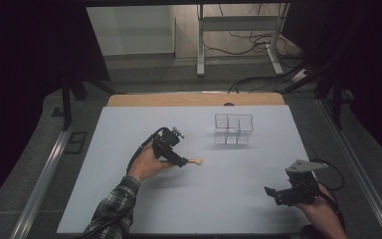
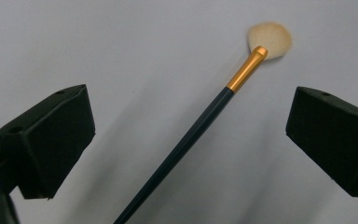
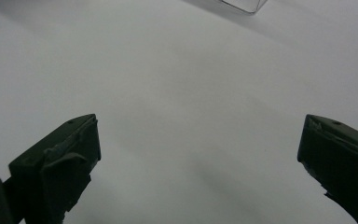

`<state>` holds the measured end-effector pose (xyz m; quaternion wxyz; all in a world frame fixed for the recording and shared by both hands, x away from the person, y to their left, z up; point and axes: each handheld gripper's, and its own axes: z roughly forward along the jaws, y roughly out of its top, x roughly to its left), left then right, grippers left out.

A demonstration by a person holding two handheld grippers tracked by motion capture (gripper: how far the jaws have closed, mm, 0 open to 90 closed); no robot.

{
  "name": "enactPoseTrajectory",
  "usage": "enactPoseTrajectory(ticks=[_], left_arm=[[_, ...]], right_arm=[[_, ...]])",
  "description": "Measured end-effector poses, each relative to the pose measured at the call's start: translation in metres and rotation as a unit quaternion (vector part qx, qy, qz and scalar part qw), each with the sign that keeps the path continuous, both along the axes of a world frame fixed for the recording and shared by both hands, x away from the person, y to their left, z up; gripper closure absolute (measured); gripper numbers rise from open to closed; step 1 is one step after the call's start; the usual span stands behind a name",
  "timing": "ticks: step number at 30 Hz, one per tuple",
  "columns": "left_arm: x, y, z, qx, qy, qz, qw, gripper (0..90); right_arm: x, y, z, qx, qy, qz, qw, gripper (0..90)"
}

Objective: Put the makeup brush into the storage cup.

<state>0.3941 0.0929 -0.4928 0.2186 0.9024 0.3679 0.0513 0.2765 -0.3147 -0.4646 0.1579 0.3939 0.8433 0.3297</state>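
Two sets of tongs are mine to run here, and I take them left to right. My left gripper (image 1: 183, 162) sits low over the white table (image 1: 129, 199), jaws spread wide, and the makeup brush (image 2: 200, 126) lies flat on the surface between them, touched by neither. Its dark handle runs back under the tongs while the gold ferrule and pale fan of bristles point out ahead of the tips. I judge the jaws straddle the handle this way so that closing them would catch it across its width rather than at the soft head. Farther ahead and to the right of that gripper stands a clear divided organiser (image 1: 234, 129), empty as far as I can see, probably where the brush belongs. My right gripper (image 1: 273, 193) waits well apart at the near edge, jaws wide with bare table between them, likely parked out of the way.
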Motion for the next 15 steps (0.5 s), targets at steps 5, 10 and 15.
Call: enactPoseTrajectory(ticks=[5, 10, 15], left_arm=[[0.0, -0.001, -0.008, 0.002, 0.004, -0.001, 1.0, 0.8], [0.0, -0.002, -0.015, 0.009, 0.005, 0.002, 0.9999, 0.4], [0.0, -0.002, -0.023, 0.014, 0.011, -0.001, 0.9998, 0.4]], right_arm=[[0.0, 0.0, 0.0, -0.001, 0.0, 0.0, 1.0, 0.0], [0.0, 0.0, 0.0, -0.001, 0.001, 0.001, 1.0, 0.0], [0.0, 0.0, 0.0, -0.002, 0.001, 0.002, 1.0, 0.0]])
